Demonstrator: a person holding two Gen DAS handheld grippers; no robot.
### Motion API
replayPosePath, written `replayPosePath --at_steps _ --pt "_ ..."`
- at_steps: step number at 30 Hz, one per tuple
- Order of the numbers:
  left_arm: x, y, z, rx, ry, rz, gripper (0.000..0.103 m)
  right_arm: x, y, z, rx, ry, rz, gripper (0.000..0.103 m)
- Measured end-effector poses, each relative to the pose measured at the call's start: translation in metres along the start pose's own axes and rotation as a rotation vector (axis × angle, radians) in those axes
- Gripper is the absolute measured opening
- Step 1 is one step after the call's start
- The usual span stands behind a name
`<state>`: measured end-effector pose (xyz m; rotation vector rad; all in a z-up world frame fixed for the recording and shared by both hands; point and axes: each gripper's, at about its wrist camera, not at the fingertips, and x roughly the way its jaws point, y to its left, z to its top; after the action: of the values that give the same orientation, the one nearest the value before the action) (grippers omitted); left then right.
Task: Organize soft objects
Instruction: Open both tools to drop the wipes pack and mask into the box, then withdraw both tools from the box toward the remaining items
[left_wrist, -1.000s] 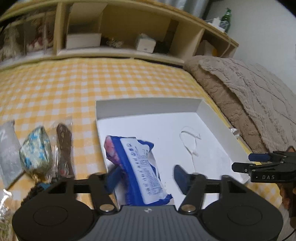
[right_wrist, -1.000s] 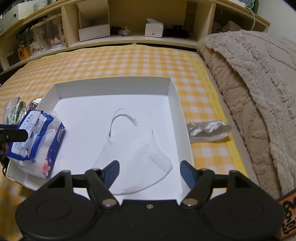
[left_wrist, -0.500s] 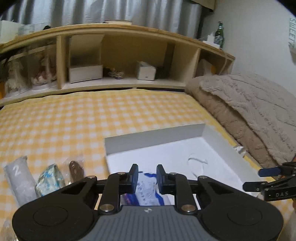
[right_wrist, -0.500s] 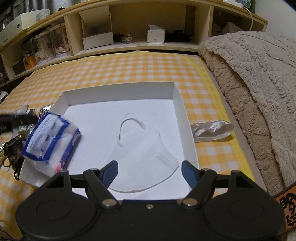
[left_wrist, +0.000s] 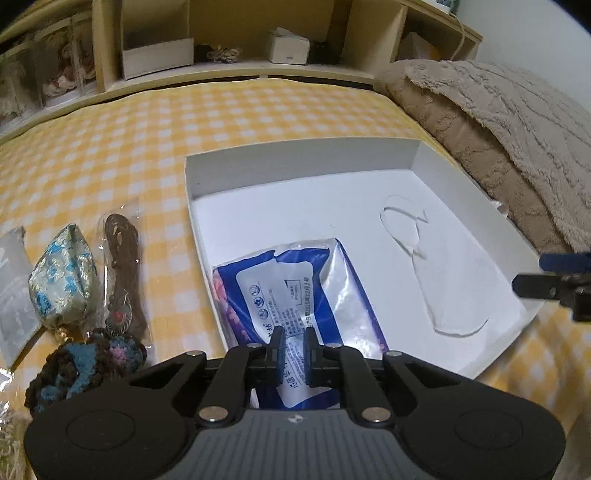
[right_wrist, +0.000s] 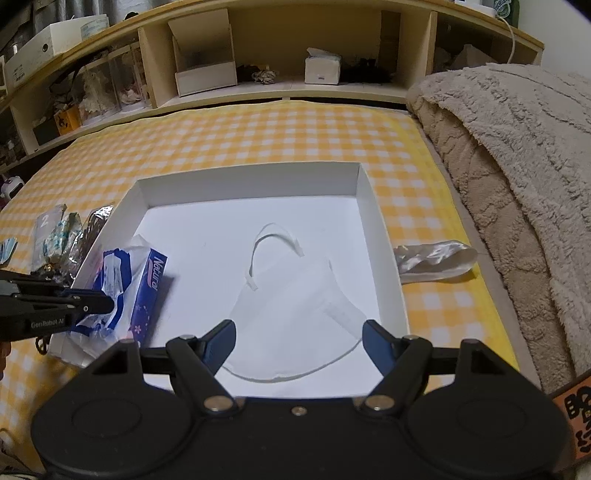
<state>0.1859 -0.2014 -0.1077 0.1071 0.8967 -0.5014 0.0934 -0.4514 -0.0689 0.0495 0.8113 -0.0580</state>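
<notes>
A white shallow box (left_wrist: 295, 158) (right_wrist: 251, 181) lies on the yellow checked bed. Inside it lie a blue and white tissue pack (left_wrist: 295, 291) (right_wrist: 129, 280) at its left and a white face mask (left_wrist: 443, 280) (right_wrist: 295, 306) at its right. My left gripper (left_wrist: 293, 354) (right_wrist: 107, 304) is shut on the near end of the tissue pack, which rests tilted on the box's left wall. My right gripper (right_wrist: 299, 339) (left_wrist: 532, 277) is open and empty just above the mask's near edge.
Left of the box lie a blue-patterned pouch (left_wrist: 62, 273), a brown item in a clear bag (left_wrist: 122, 258), a crocheted dark piece (left_wrist: 85, 365) and a grey packet (left_wrist: 11, 295). A shiny wrapper (right_wrist: 436, 258) lies right of the box beside a beige blanket (right_wrist: 517, 184). Shelves (right_wrist: 280, 55) stand behind.
My left gripper was open over the tissue pack, then closed and lifted away; now it is down again, shut on the pack. The right gripper stayed open over the mask.
</notes>
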Motion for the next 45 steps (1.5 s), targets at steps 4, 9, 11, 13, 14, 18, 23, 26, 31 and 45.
replayPosePath --at_steps 4,9,11,13,14,18,23,26,31,45 --pt "-0.012 0.002 0.005 -0.026 -0.003 0.0 0.035 0.0 -0.001 -0.002 0.009 0.008 0.003 0.076" --pt "-0.03 -0.001 0.009 -0.033 -0.027 0.003 0.064 -0.009 -0.001 0.0 0.017 -0.014 0.008 0.076" --pt "-0.038 -0.003 0.011 -0.033 -0.036 0.002 0.075 -0.015 0.0 0.001 0.016 -0.026 0.009 0.076" --pt "-0.048 -0.005 0.013 -0.029 -0.052 0.001 0.082 -0.022 0.001 0.001 0.014 -0.042 0.012 0.077" --pt "-0.053 -0.006 0.013 -0.027 -0.061 0.004 0.084 -0.025 0.001 0.002 0.012 -0.049 0.013 0.078" --pt "-0.07 -0.006 0.011 -0.036 -0.085 0.002 0.094 -0.04 0.002 0.003 0.017 -0.078 0.02 0.081" --pt "-0.091 -0.001 0.009 -0.052 -0.121 0.016 0.099 -0.06 0.005 0.003 0.021 -0.11 0.009 0.088" --pt "-0.103 0.0 0.006 -0.058 -0.142 0.021 0.103 -0.072 0.006 0.002 0.023 -0.133 0.003 0.094" --pt "-0.12 0.002 0.003 -0.054 -0.164 0.026 0.103 -0.091 0.011 -0.001 0.019 -0.163 0.0 0.103" --pt "-0.163 0.023 -0.003 -0.056 -0.219 0.058 0.103 -0.127 0.032 0.006 0.03 -0.215 -0.028 0.103"
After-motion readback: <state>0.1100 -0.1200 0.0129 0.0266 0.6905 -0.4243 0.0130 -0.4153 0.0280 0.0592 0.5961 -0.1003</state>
